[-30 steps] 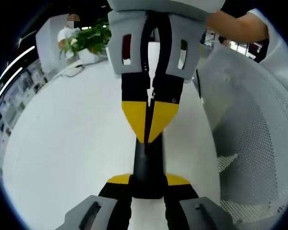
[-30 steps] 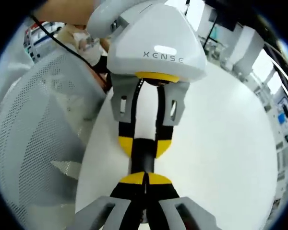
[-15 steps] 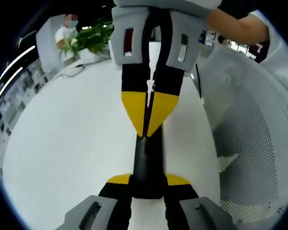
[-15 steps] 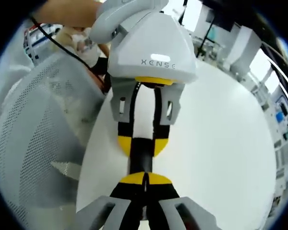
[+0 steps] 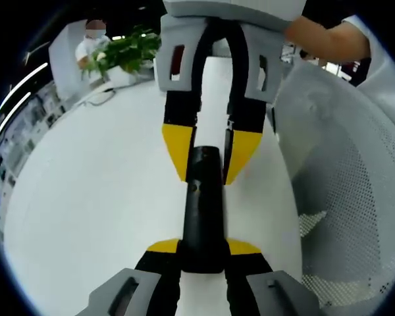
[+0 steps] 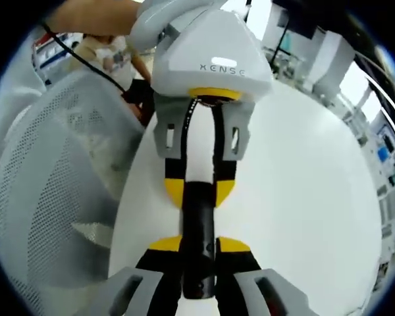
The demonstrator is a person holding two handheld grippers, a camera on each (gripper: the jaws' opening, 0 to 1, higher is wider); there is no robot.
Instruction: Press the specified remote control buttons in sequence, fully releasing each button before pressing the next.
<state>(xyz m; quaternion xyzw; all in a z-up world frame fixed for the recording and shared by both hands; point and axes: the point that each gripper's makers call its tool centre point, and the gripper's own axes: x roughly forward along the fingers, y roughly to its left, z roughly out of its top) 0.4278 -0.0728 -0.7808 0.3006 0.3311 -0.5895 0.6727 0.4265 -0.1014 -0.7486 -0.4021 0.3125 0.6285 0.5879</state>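
A slim black remote [image 5: 203, 204] lies along the left gripper view's middle, and my left gripper [image 5: 203, 247] is shut on its near end. My right gripper [image 5: 210, 155] comes down from the top, open, one yellow tip on each side of the remote's far end. A thin gap shows at one tip. In the right gripper view the same remote [image 6: 199, 217] runs between my right gripper [image 6: 199, 245], whose jaws stand apart beside it, and the left gripper [image 6: 199, 191], which clamps the far end. The remote's buttons are too dark to make out.
All this hangs over a white round table [image 5: 99, 184]. A white mesh chair [image 5: 355, 197] stands close beside it, also seen as the chair [image 6: 46, 197]. A potted plant [image 5: 122, 52] and a person [image 5: 92, 36] are at the far edge. A bare arm [image 5: 322, 33] holds the right gripper.
My right gripper was shut with its joined tips on the remote's top. It has now opened and its tips straddle the remote. The left gripper keeps its hold.
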